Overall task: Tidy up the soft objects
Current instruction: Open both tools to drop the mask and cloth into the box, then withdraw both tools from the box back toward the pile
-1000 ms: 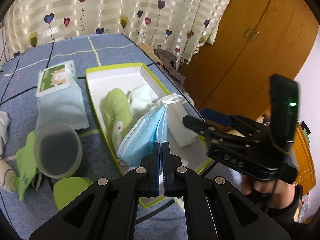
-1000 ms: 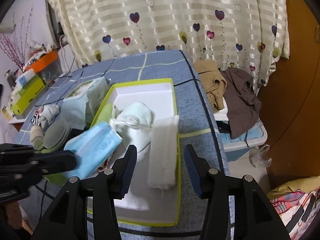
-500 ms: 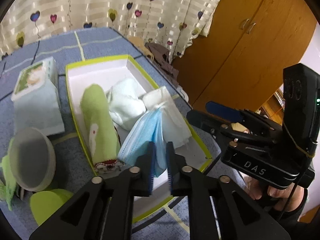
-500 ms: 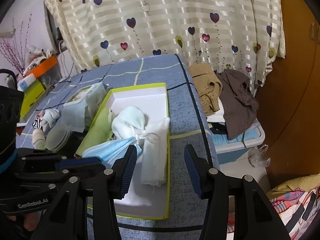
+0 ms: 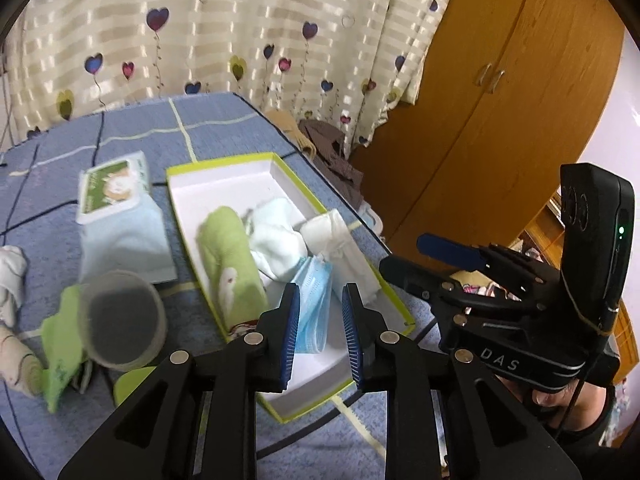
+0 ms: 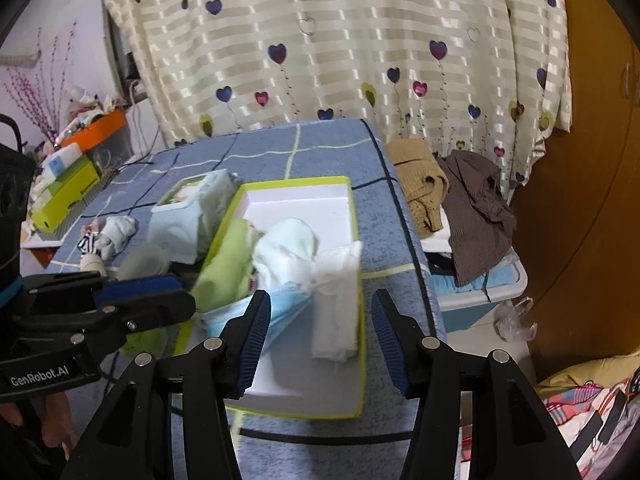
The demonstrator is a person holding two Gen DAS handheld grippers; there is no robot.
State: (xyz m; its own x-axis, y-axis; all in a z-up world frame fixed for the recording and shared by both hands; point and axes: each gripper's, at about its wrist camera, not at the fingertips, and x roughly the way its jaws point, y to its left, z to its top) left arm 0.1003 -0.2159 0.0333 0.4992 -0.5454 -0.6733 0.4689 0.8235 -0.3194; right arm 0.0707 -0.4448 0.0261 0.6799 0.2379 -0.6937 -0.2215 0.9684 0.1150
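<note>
A white box with a green rim (image 5: 224, 168) (image 6: 356, 216) lies on the blue bed. In it lie a rolled green towel (image 5: 230, 258) (image 6: 224, 268), a pale blue cloth (image 5: 280, 240) (image 6: 286, 248), a white cloth (image 5: 344, 248) (image 6: 336, 300) and a blue face mask (image 5: 314, 308) (image 6: 288, 312). My left gripper (image 5: 319, 336) is open just above the mask, which lies loose in the box. My right gripper (image 6: 320, 344) is open and empty over the box's near end.
A wipes pack (image 5: 116, 208) (image 6: 192, 208) lies left of the box. A clear round lid (image 5: 120, 320), a green cloth (image 5: 60, 340) and socks (image 5: 10, 276) (image 6: 112, 232) lie further left. Clothes (image 6: 452, 192) hang past the bed's right edge. A wooden wardrobe (image 5: 500, 100) stands at right.
My left gripper has opened and let go of the blue mask, which now lies in the box. The right gripper stayed open.
</note>
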